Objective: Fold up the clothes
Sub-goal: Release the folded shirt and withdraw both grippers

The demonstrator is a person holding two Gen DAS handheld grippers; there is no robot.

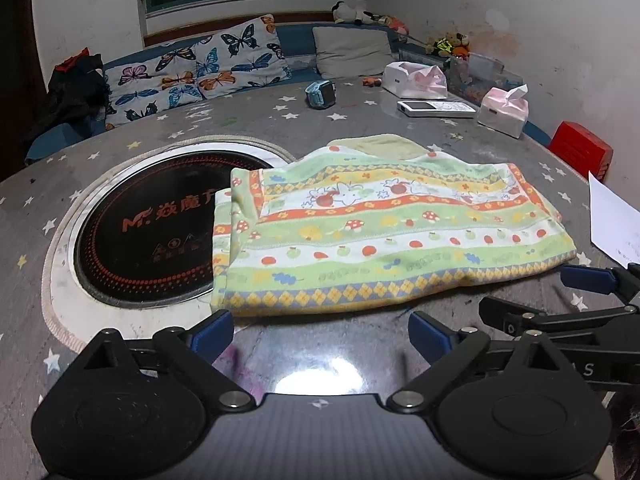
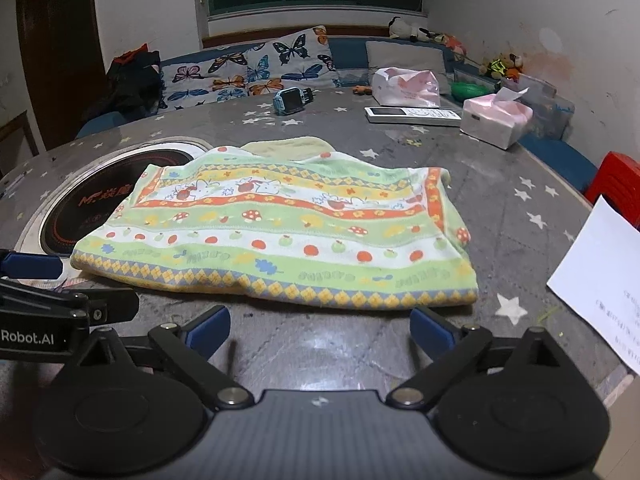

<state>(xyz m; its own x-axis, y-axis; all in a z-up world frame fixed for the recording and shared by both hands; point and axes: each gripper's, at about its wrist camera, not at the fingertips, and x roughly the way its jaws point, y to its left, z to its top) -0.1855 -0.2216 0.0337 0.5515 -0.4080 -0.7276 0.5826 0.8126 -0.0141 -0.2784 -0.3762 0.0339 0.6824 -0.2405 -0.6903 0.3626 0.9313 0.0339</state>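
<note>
Reads "Robot.AI" in white on the black left gripper [image 2: 32,280]; red "MF" logo with Chinese characters on the round black glass cooktop [image 1: 148,228]. Lies folded, soft striped green-yellow-orange terry cloth with mushrooms and apples [image 2: 280,236], on the grey star-printed glossy table [image 2: 520,200], overlapping the cooktop edge. Spread wide, blue-padded jaws of left gripper and right gripper [image 2: 320,328], gripping nothing, just short of the cloth's near hem.

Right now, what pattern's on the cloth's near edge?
Yellow-and-blue diamond band on the cloth; clearest in right wrist view.
</note>
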